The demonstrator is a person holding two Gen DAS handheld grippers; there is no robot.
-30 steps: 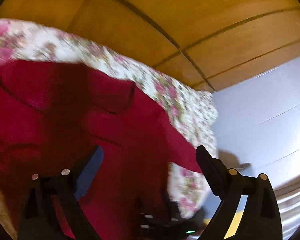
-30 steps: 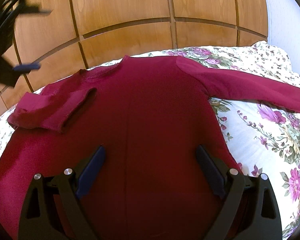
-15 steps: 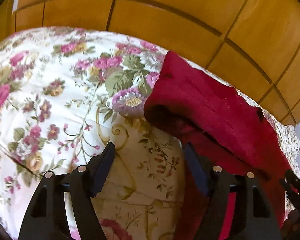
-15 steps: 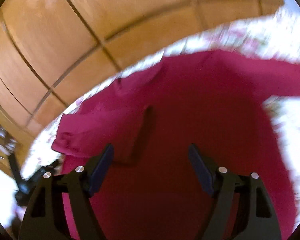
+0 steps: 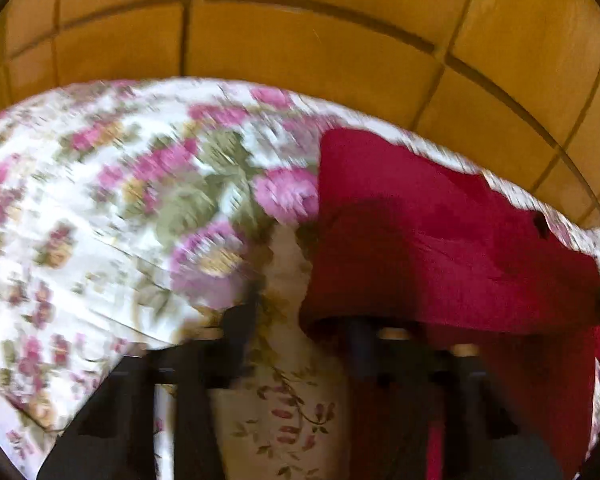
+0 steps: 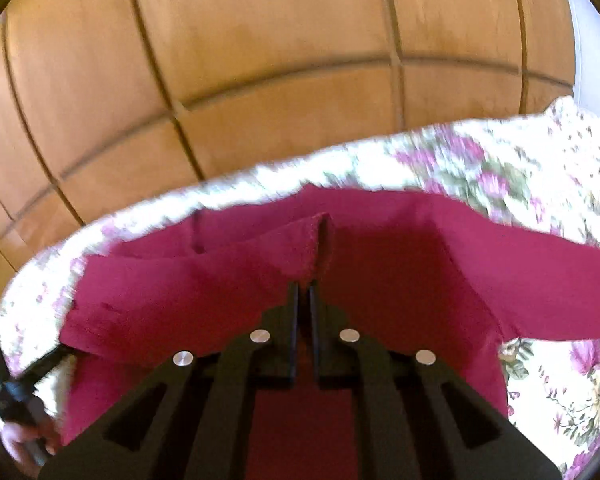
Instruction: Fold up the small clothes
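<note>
Red top [image 6: 400, 280] spread sideways across floral bedspread [image 6: 540, 168], neckline toward wood panels [image 6: 280, 60]

This looks like a home bedroom. A soft bed covered in a cream cotton sheet printed with pink roses and green leaves [image 5: 112, 220] lies beneath the gripper, and beyond it stands a glossy honey-coloured wooden panelled wardrobe front [image 6: 260, 60].
</note>
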